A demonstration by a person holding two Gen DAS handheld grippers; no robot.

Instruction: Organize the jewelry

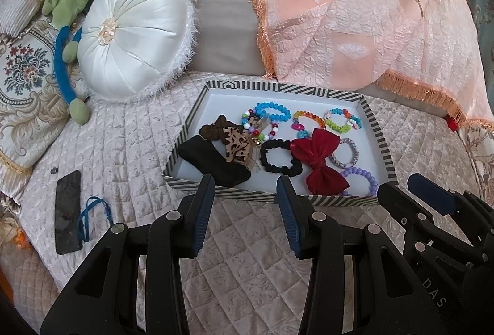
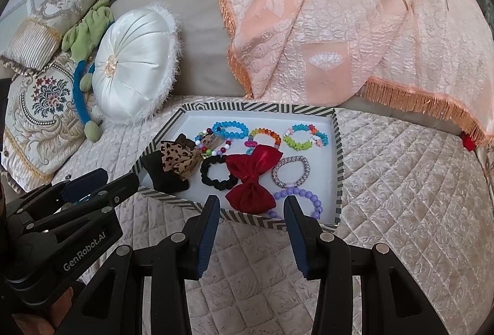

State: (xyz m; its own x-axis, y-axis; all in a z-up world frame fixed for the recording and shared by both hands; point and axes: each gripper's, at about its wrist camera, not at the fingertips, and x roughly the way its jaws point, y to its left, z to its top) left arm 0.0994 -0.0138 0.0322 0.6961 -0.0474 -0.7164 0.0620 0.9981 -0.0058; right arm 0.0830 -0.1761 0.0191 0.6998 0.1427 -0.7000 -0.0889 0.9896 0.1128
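Right wrist: purple bracelet (image 2: 304, 199) partly hidden behind empty, parted right hand-held gripper (image 2: 251, 205).

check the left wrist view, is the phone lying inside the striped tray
No, the phone lies on the quilted cover, well left of the striped tray.

Both cams ride on the tongs and look forward and down, pretty close over the quilted bed. The left wrist view sits a bit left, the right wrist view a bit right. Both share the striped tray (image 1: 384, 146) (image 2: 339, 162) and white round cushion (image 1: 136, 38) (image 2: 136, 66).
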